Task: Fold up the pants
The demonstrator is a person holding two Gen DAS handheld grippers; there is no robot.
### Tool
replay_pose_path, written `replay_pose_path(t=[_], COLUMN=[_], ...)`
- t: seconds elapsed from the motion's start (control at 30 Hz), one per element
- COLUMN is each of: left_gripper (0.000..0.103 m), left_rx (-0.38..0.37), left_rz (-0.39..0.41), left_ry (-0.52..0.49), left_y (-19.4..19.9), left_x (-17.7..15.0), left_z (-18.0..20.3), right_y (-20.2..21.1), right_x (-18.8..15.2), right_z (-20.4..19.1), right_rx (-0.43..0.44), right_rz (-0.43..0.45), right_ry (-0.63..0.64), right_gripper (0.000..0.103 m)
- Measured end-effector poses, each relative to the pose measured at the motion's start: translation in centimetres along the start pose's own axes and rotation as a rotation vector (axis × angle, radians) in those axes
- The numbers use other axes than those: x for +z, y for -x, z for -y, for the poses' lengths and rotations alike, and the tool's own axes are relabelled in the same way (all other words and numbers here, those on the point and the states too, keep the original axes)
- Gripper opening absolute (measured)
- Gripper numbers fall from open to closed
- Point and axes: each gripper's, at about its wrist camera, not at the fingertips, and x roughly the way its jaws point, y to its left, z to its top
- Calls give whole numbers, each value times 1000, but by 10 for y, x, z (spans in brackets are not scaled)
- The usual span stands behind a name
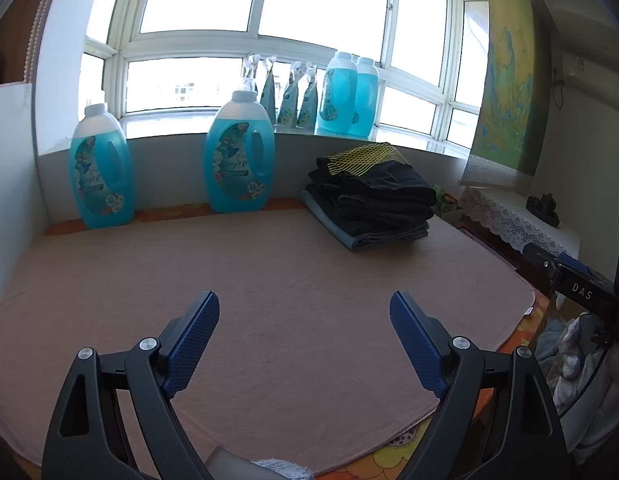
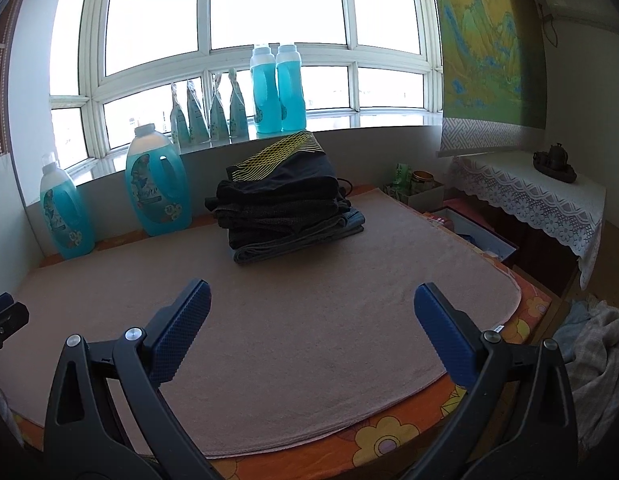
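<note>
A pink towel (image 2: 309,320) covers the table under a bright bay window. At its far edge sits a stack of folded pants (image 2: 287,210), dark and soft, likely limp and light; a waistband or hem edge would be best to pinch. Blue detergent bottles (image 1: 239,156) stand nearby. The left gripper (image 1: 305,312) and right gripper (image 2: 311,306) hover wide apart, holding nothing.

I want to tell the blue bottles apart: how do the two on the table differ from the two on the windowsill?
The two table bottles stand apart, against the wall; the two windowsill bottles stand higher up and side by side, seemingly touching. The table bottles look broader, with a visible handle hole; the windowsill bottles look slimmer. All four are upright, hold blue liquid and have white caps.
</note>
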Motion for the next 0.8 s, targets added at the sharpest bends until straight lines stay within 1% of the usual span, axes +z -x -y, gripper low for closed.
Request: replay_pose_path(t=[0.8], left_gripper=[87], left_rx=[-6], left_rz=[9], left_ry=[-1], left_y=[3], left_x=[1], left_z=[1], right_y=[-1], right_x=[3], right_z=[-2], right_rx=[9], right_rz=[-5], right_ry=[1], right_gripper=[103])
